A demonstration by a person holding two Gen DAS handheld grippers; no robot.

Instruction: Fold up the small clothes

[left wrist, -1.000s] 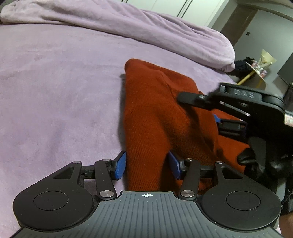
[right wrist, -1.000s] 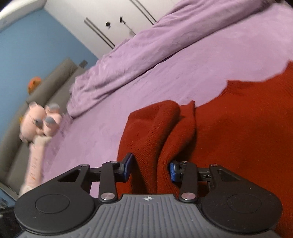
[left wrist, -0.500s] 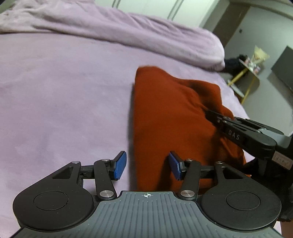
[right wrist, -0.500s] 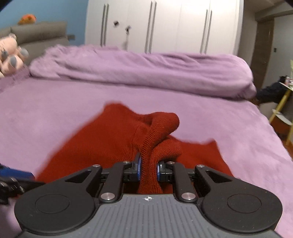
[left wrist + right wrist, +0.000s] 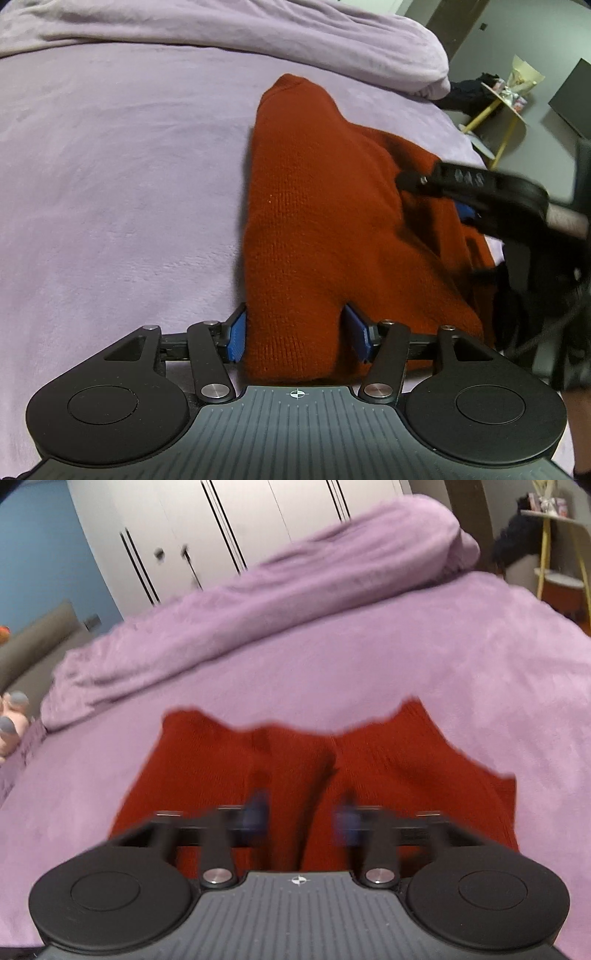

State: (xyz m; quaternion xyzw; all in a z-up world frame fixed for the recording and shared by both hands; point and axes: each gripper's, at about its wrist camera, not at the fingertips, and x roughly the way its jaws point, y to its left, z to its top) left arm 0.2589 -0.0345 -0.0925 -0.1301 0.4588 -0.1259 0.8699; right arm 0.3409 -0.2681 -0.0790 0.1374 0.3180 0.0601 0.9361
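Note:
A rust-red knitted garment (image 5: 317,206) lies partly folded on the purple bed cover (image 5: 110,184). My left gripper (image 5: 295,332) is at its near end. The thick folded edge sits between the blue pads and the jaws are opening. The left pad touches the cloth and the right pad stands just off it. In the right wrist view the garment (image 5: 399,760) spreads flat under my right gripper (image 5: 303,816). Its blurred pads stand apart over a crease, gripping nothing. The right gripper's black body (image 5: 491,192) hovers over the garment's right side.
A rolled purple duvet (image 5: 258,33) lies along the far side of the bed. Past the bed's right edge stands a yellow-legged side table (image 5: 506,107) with small items. White wardrobe doors (image 5: 258,528) and a plush toy (image 5: 11,720) are at the back left.
Half a second ago my right gripper pinched a raised fold of the garment; now its jaws are apart and the cloth lies flat. My left gripper slid so the near fold fills its gap.

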